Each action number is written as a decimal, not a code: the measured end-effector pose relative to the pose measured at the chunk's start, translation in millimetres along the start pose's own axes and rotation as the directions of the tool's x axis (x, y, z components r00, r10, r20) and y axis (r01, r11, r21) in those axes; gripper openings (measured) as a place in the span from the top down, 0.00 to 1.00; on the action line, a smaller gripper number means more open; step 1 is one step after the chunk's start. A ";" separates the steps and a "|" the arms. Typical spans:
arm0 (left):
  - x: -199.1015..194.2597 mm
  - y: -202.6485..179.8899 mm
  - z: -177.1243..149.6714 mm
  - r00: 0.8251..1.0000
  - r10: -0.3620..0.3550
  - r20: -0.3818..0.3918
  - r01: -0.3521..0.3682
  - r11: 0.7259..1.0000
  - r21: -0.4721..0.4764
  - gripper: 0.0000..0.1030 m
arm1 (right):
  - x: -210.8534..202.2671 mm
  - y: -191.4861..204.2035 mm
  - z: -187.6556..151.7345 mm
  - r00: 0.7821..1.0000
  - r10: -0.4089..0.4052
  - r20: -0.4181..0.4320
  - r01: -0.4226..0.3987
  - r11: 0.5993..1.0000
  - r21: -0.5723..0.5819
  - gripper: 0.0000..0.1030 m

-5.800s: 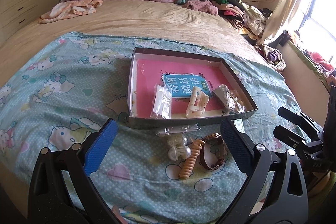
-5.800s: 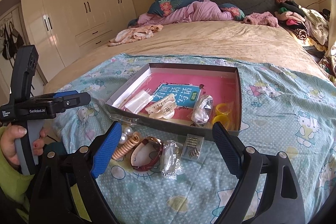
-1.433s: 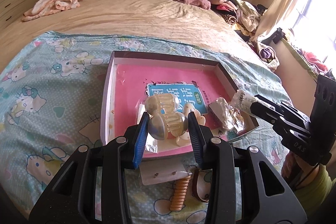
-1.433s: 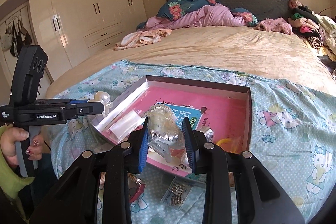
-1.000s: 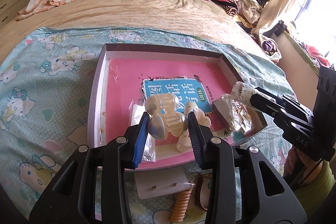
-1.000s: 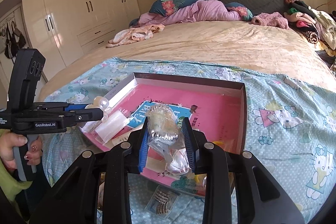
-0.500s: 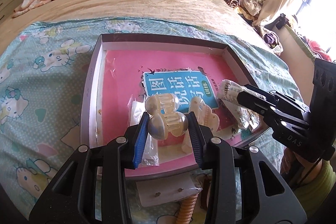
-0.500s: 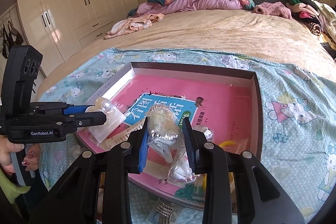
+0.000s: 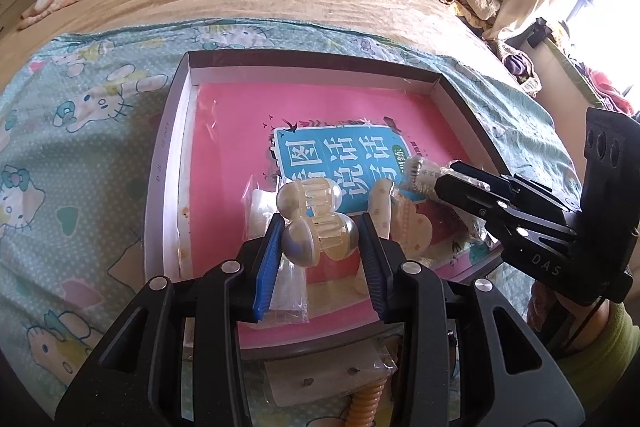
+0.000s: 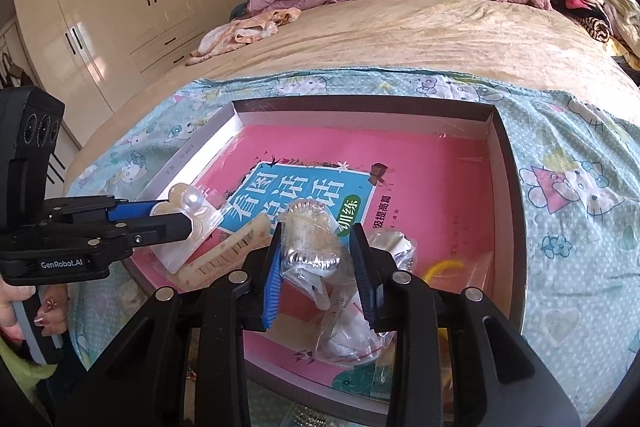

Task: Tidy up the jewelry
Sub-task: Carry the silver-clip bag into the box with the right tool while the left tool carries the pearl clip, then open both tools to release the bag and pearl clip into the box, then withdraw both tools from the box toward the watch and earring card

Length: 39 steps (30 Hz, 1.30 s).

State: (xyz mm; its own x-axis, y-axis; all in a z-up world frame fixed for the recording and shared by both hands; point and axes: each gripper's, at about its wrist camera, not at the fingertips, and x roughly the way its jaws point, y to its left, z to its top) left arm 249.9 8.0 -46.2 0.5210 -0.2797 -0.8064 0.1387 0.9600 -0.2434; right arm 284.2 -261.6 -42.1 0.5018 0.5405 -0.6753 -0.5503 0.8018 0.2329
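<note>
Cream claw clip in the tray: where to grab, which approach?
Take the cream claw clip across its narrow body near the middle, from above with jaws square to its length. It lies flat on the pink book in the tray, likely too low for a side approach over the tray wall. Avoid its left end in the right wrist view, where a clear bag overlaps it.

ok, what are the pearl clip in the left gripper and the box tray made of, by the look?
Pearl clip: probably plastic; translucent ribbed body, glossy pearly domes with highlights. Box tray: likely cardboard; thin straight walls, folded corners, matte grey outside, white inside. Neither can be confirmed from the look alone.
</note>
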 end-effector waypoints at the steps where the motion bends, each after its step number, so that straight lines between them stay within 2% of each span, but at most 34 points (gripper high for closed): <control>1: 0.9 0.1 -0.1 1.000 -0.001 -0.002 0.001 1.000 -0.001 0.72 | -1.0 -0.4 -0.1 1.000 0.005 0.004 -0.005 1.000 0.007 0.62; 4: 3.7 0.2 -0.1 1.000 -0.006 -0.007 0.006 1.000 0.000 0.72 | -7.4 -0.4 -0.4 1.000 0.012 0.019 -0.013 1.000 0.023 0.49; 11: 7.1 -0.2 0.1 1.000 -0.003 -0.015 0.003 1.000 -0.004 0.70 | -26.0 -4.4 -3.5 0.999 0.007 0.042 -0.009 0.998 0.056 0.36; 13: 6.9 -0.2 -0.5 1.000 0.002 -0.016 -0.002 1.000 -0.006 0.58 | -32.2 -6.1 -4.6 0.999 0.002 0.050 -0.006 0.998 0.063 0.36; 20: -2.7 1.2 0.9 1.000 0.013 0.002 -0.013 1.000 -0.019 0.46 | -56.0 -7.0 -4.3 0.996 -0.017 0.087 0.011 0.998 0.064 0.27; 26: -23.3 1.0 3.6 0.999 0.036 0.040 -0.035 0.999 -0.021 0.25 | -76.1 -0.4 -2.4 0.992 -0.025 0.121 0.019 0.998 0.056 0.27; 28: -32.5 1.6 5.2 0.998 0.042 0.056 -0.040 0.999 -0.024 0.23 | -83.6 3.5 -1.2 0.991 -0.029 0.134 0.022 0.998 0.052 0.26; 31: -46.8 2.5 7.2 0.996 0.040 0.079 -0.038 0.999 -0.024 0.22 | -95.7 10.6 0.3 0.986 -0.044 0.161 0.037 0.998 0.045 0.20; 39: -78.2 7.9 5.7 0.992 0.030 0.126 -0.029 1.000 -0.009 0.22 | -126.5 32.4 1.1 0.974 -0.074 0.212 0.070 0.997 0.028 0.17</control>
State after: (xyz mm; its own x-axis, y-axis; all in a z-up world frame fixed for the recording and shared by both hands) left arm 215.0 37.5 18.0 0.6265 -0.2471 -0.7392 0.1160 0.9674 -0.2251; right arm 203.7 -303.7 51.6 0.6714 0.5210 -0.5270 -0.4951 0.8445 0.2042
